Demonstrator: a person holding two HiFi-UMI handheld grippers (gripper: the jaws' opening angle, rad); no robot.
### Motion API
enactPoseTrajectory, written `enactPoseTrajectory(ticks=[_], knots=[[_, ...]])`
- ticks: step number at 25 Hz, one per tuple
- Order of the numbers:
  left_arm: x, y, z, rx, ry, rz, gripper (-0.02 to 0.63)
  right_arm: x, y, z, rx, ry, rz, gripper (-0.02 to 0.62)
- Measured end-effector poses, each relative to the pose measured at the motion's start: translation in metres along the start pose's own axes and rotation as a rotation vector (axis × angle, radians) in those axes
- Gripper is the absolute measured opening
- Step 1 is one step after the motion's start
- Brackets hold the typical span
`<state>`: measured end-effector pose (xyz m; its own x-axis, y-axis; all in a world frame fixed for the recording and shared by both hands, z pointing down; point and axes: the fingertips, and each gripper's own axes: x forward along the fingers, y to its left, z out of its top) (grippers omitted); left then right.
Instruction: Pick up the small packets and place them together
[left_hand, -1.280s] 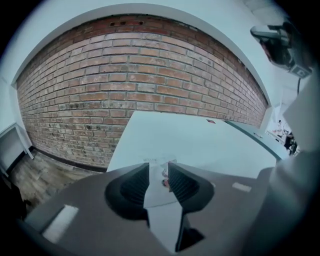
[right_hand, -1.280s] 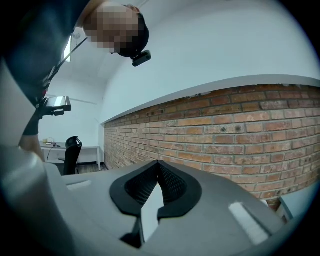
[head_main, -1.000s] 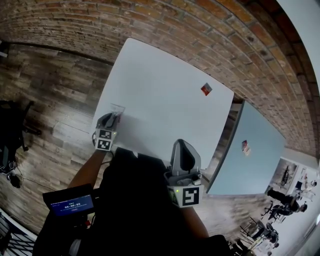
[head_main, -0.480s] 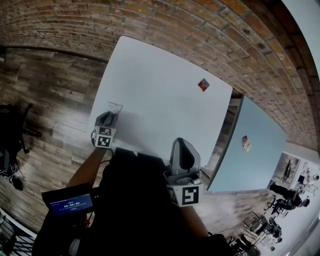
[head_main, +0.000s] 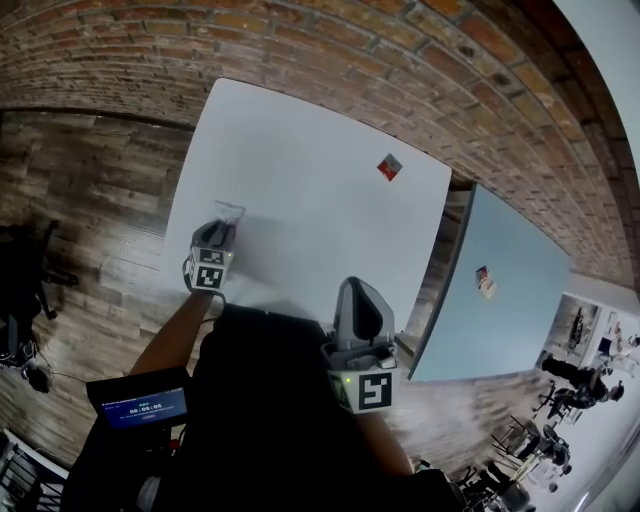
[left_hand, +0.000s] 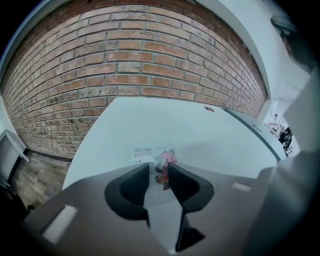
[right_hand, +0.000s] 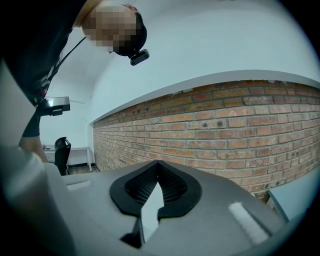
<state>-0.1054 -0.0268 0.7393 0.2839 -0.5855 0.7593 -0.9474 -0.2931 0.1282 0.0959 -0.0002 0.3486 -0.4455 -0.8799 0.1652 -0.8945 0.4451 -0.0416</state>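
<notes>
My left hand-held gripper (left_hand: 159, 172) pinched the packet (left_hand: 156, 153) at the tabletop's (head_main: 310, 210) near-left edge; I judged it light, limp, slippery, best held by its flat margin. My right hand-held gripper (right_hand: 158, 172) was pressed together, empty

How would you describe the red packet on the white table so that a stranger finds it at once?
Find the white table beside the brick wall. Near its far right corner, by the wall, lies the red packet, alone. It is small and red, unlike the clear packet in the left hand-held gripper.
</notes>
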Motion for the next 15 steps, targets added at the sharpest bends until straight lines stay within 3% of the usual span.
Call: enactPoseTrajectory(ticks=[15], knots=[[0.041, -0.039, 0.043, 0.003, 0.015, -0.026, 0.12, -0.001, -0.059, 0.002, 0.011, 0.003, -0.055, 0.002]])
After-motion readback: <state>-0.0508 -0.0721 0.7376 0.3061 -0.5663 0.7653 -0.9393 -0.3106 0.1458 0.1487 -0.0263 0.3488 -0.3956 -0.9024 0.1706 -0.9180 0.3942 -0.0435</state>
